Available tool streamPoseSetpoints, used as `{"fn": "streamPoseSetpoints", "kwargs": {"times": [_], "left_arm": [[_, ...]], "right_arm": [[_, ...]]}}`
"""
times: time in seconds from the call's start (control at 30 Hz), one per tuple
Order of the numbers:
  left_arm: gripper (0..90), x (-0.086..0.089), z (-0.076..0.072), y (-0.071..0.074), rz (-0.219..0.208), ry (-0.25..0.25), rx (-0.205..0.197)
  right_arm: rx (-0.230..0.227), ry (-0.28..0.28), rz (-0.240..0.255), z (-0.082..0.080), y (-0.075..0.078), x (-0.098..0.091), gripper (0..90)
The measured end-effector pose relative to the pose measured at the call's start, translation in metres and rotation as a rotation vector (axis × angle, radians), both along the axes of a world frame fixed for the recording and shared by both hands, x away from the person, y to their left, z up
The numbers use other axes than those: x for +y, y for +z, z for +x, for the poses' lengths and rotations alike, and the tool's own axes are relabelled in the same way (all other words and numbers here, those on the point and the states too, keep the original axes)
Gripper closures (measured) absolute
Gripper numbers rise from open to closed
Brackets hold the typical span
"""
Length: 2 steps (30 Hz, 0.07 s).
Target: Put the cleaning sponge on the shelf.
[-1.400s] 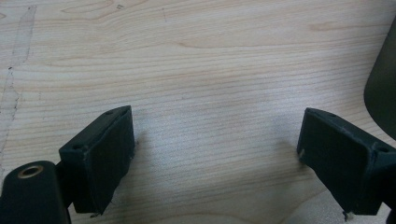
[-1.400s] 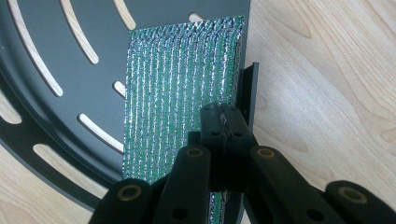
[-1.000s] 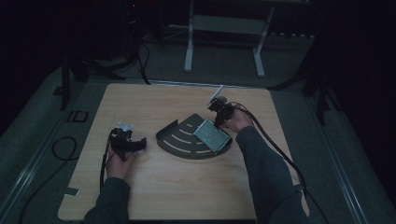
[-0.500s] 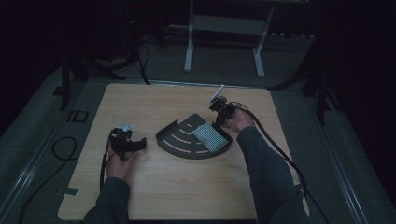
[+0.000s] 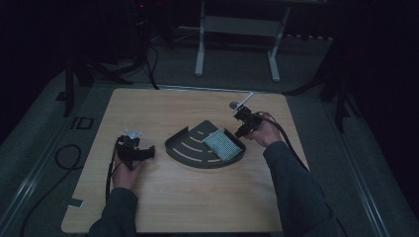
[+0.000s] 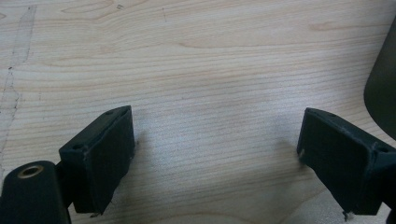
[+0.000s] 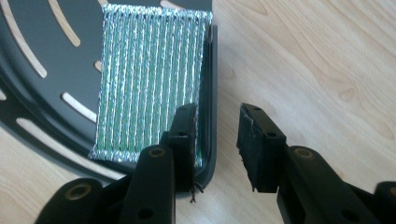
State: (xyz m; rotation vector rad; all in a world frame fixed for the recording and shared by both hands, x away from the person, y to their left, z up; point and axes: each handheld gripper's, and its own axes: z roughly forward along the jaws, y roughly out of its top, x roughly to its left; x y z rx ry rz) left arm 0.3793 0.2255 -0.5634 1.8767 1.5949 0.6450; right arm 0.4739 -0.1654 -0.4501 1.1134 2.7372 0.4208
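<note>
A dark, fan-shaped slotted tray (image 5: 190,148) sits near the middle of the wooden table (image 5: 197,207), and a green, silvery-ribbed pad (image 5: 223,144) lies flat inside it, pushed up against the tray's straight right-hand rim. The right claw (image 5: 240,129) hovers at that same edge: in the right gripper view its jaws have just been opening and now stand partly apart, one jaw over the near corner of the pad (image 7: 149,79) and the tray rim (image 7: 211,93), the other out over bare wood beside the tray. Nothing is pinched between them; the pads press on nothing, and the green pad rests on the tray on its own. Over on the other side, the left claw (image 5: 148,153) lies low on the table, well apart from the pad, pointing towards the tray's curved side. In the left gripper view, its jaws gape wide with only wood grain between them.
</note>
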Motion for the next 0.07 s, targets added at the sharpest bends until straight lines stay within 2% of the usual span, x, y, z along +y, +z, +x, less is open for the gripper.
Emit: {"fn": "streamPoseSetpoints", "kwargs": {"times": [0.07], "left_arm": [[11.6,0.0000,0.0000,0.0000,0.000,0.000,0.000]], "right_arm": [[-0.016,-0.014,0.009,-0.0056,0.0004,-0.0066,63.9]]}}
